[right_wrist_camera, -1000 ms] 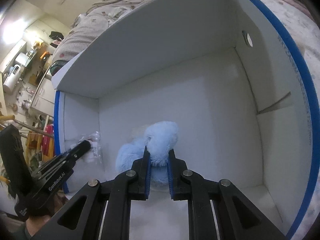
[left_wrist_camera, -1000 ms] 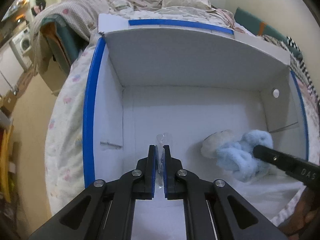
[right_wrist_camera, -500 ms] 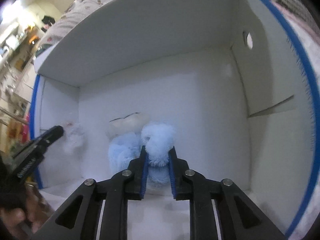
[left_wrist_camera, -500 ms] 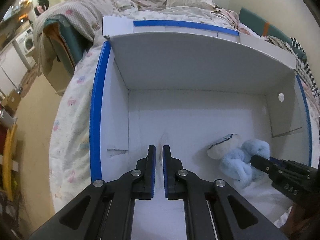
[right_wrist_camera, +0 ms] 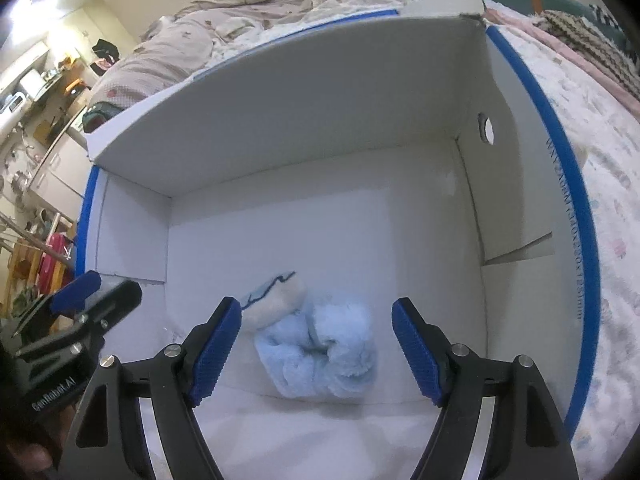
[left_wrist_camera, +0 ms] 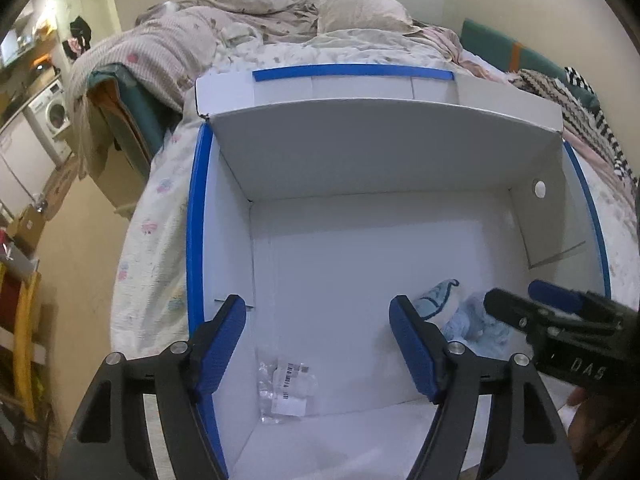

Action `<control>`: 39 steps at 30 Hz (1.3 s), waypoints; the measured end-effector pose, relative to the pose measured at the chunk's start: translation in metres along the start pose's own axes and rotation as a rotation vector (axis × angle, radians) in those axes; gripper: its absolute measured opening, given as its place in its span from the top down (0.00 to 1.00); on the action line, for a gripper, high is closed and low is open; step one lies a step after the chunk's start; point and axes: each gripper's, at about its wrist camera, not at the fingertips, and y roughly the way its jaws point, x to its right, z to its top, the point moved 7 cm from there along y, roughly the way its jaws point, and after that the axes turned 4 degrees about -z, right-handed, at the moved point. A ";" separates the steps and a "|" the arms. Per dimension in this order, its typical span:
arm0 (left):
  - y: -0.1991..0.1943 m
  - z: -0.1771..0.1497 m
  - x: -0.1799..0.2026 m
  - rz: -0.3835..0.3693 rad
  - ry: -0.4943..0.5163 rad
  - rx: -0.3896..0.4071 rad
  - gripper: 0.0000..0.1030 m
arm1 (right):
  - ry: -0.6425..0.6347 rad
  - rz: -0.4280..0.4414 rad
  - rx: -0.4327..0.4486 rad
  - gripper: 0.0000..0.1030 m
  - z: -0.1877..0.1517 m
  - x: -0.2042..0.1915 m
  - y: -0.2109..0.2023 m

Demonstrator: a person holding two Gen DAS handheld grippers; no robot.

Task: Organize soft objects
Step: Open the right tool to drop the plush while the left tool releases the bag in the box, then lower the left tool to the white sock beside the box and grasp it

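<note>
A white cardboard box (left_wrist_camera: 360,168) with blue-taped rims sits open on a bed. Inside it lie a light blue fluffy plush (right_wrist_camera: 320,352) with a cream part, and a clear plastic bag (left_wrist_camera: 286,386) with a label near the front left. The plush also shows in the left wrist view (left_wrist_camera: 460,316). My left gripper (left_wrist_camera: 318,344) is open and empty above the bag. My right gripper (right_wrist_camera: 316,348) is open and empty, its fingers apart on either side of the plush. The right gripper also shows in the left wrist view (left_wrist_camera: 540,312), and the left one in the right wrist view (right_wrist_camera: 92,296).
The box has an upright back flap (right_wrist_camera: 280,100) and a side wall with a round hole (right_wrist_camera: 487,130). Rumpled bedding and a pillow (left_wrist_camera: 360,12) lie behind it. A washing machine (left_wrist_camera: 54,114) and shelving stand at the left, beyond the bed edge.
Both grippers have opened and pulled back upward. The left one let go of the clear bag and the right one let go of the blue plush; both lie in the box.
</note>
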 end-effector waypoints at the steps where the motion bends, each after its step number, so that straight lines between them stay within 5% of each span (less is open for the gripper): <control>1: -0.001 0.000 0.001 0.006 0.007 0.002 0.30 | 0.002 -0.001 0.006 0.19 0.001 0.002 -0.001; 20: -0.050 -0.009 -0.021 -0.005 -0.080 0.064 0.30 | -0.021 -0.016 0.075 0.19 -0.015 0.004 -0.041; 39: -0.081 -0.089 -0.065 0.020 -0.158 -0.002 0.30 | 0.095 0.030 0.083 0.19 -0.067 0.027 -0.084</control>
